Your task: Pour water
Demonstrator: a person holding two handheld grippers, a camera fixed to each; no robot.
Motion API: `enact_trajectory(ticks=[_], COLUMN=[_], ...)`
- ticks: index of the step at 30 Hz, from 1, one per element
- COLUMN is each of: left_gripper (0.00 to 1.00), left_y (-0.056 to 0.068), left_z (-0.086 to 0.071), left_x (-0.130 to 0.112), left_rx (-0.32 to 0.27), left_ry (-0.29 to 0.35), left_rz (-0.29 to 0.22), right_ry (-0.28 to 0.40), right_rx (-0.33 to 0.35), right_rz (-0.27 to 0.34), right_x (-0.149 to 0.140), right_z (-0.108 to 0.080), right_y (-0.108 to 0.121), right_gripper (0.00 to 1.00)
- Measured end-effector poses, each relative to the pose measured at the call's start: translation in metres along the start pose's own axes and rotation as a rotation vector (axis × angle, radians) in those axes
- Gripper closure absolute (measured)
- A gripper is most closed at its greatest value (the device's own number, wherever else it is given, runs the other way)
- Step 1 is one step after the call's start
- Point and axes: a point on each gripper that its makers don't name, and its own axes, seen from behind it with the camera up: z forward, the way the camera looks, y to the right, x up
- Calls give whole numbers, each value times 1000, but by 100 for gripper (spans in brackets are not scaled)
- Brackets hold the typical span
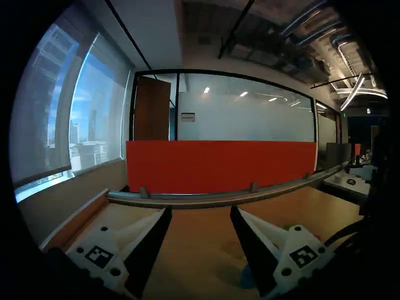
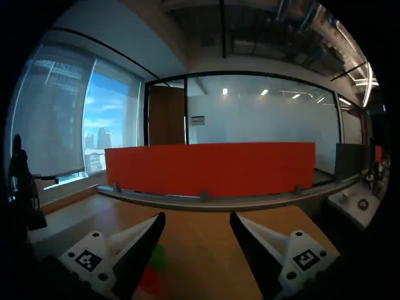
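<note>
Above the wooden table, we hold both tools level, looking toward the orange partition. The left tool has its fingers spread with nothing between them, and so does the right tool. No jug or glass is plain to us. In the left gripper view, a blue object sits low on the table just beside the inner edge of that tool's right finger, and a green object peeks over the same finger. In the right gripper view, a green object, perhaps the same one, and a red object lie low against that tool's left finger. We judge these may be the vessels. They seem to stand between the two tools, below and near, so either tool must tip down and turn inward. We cannot tell which is nearer, nor how they stand.
</note>
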Motion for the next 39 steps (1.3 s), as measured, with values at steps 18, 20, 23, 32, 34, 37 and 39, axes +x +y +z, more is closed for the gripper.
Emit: enact_trajectory(ticks=[18,20,23,32,34,37,39], left_gripper=[14,14,14,14,14,14,14], left_y=[32,39,49,78,80,81,81], left_z=[2,1,-2,-11,-11,-11,-10], left_x=[17,18,19,18,18,18,17], left_rx=[-177,-210,-266,-397,-413,-428,-432], left_ry=[-26,-25,-29,-37,-35,-34,-38], left_rz=[3,1,5,27,21,14,12], right_ry=[4,6,-1,-32,-35,-43,-53], right_rx=[137,179,251,438,460,478,484], right_rz=[6,6,7,0,1,-9,-24], right_x=[20,22,23,21,21,18,15], right_z=[10,10,9,5,6,9,11], right_y=[-22,-30,-43,-87,-92,-95,-97], right_gripper=[0,0,0,0,0,0,0])
